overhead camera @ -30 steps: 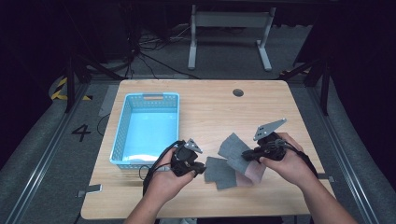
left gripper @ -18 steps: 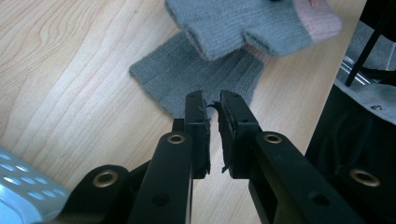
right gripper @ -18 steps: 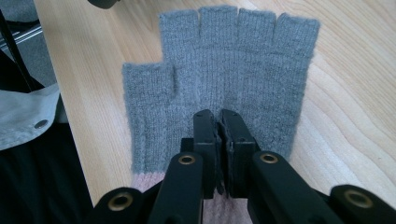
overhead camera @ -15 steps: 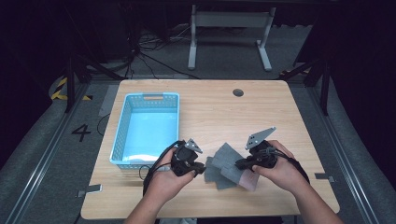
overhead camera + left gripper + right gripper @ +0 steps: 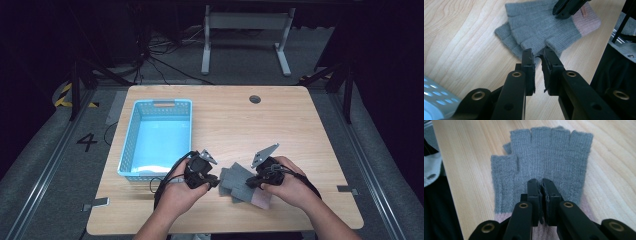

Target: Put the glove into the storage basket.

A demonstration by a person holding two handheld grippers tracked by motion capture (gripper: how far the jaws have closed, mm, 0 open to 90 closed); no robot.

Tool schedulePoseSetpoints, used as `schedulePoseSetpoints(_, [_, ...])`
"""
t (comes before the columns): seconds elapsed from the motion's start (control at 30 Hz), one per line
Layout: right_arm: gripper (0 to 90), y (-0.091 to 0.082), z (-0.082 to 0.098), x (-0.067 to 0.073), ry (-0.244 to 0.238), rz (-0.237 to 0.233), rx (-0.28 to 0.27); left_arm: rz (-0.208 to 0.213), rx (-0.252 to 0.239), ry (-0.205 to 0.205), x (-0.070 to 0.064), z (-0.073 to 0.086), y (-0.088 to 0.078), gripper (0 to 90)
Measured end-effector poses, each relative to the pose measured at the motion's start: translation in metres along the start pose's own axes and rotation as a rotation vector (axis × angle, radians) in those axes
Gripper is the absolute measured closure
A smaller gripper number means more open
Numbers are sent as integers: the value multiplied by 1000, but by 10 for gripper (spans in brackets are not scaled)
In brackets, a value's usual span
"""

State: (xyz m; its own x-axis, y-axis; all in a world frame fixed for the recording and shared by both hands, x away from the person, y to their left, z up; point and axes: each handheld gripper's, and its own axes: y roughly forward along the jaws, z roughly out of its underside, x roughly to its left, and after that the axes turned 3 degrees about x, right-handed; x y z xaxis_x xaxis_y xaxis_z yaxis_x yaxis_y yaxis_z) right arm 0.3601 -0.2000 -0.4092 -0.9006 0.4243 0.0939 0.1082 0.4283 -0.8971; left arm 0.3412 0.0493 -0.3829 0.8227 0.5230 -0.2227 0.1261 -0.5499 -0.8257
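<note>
Two grey fingerless gloves with pink cuffs lie stacked near the table's front edge. The upper glove (image 5: 239, 179) (image 5: 544, 157) lies flat over the lower glove (image 5: 505, 37). My right gripper (image 5: 251, 183) (image 5: 541, 182) is shut, pinching the upper glove's palm close to the pink cuff (image 5: 586, 17). In the left gripper view its jaws (image 5: 564, 9) come down onto the glove. My left gripper (image 5: 215, 182) (image 5: 538, 53) rests at the gloves' thumb edge. Its jaws have just opened a little, leaving a narrow gap, and the pads press on nothing.
A light blue plastic basket (image 5: 128, 146) stands on the left half of the wooden table (image 5: 250, 130). A round cable hole (image 5: 255, 99) sits near the far edge. Both hands are at the front edge, and a desk frame stands on the floor beyond.
My right gripper has come down and toward the left with the glove, laying it flat over the other glove. The left gripper has stayed in place.
</note>
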Motion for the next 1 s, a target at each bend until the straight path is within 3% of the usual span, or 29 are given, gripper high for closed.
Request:
schedulePoseSetpoints(0.17, [847, 6, -1, 1, 2, -3, 13, 2, 13, -1, 0, 0, 2, 799])
schedulePoseSetpoints(0.37, [775, 0, 2, 4, 26, -21, -20, 5, 33, 1, -1, -1, 6, 799])
schedulePoseSetpoints(0.6, [733, -27, 16, -2, 64, 33, -72, 7, 46, 9, -2, -3, 9, 797])
schedulePoseSetpoints(0.73, [732, -37, 27, -7, 112, 38, -64, 21, 60, 17, -3, -4, 11, 805])
schedulePoseSetpoints(1.0, [718, -48, 44, -16, 142, 50, -23, 17, 88, 7, -1, -5, 15, 795])
